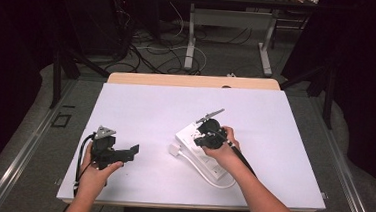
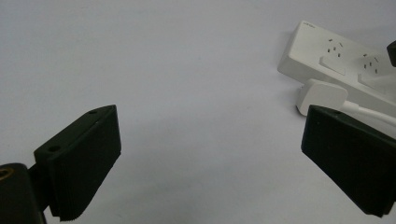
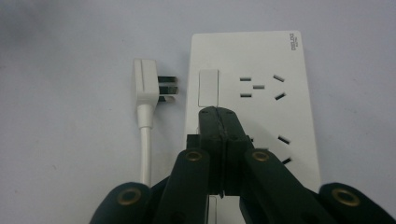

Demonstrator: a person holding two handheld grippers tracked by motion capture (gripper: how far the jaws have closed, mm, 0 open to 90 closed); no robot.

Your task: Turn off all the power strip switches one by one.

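Note:
A white power strip (image 1: 203, 153) (image 3: 261, 93) (image 2: 336, 60) lies on the white table (image 1: 145, 108), right of centre. Its white plug (image 1: 174, 149) (image 3: 147, 88) (image 2: 322, 95) lies loose on the table just left of the strip, prongs toward it, with its cord (image 3: 145, 149) trailing back. My right gripper (image 1: 208, 136) (image 3: 218, 114) hangs over the strip, jaws shut with nothing between them, tips just below a rocker switch (image 3: 208, 87). My left gripper (image 1: 131, 152) (image 2: 210, 163) rests at the front left, jaws wide open and empty, facing the strip.
The table's front edge (image 1: 184, 204) runs close under both forearms. Beyond the far edge is floor with loose cables (image 1: 149, 53) and the legs of another table (image 1: 190, 41).

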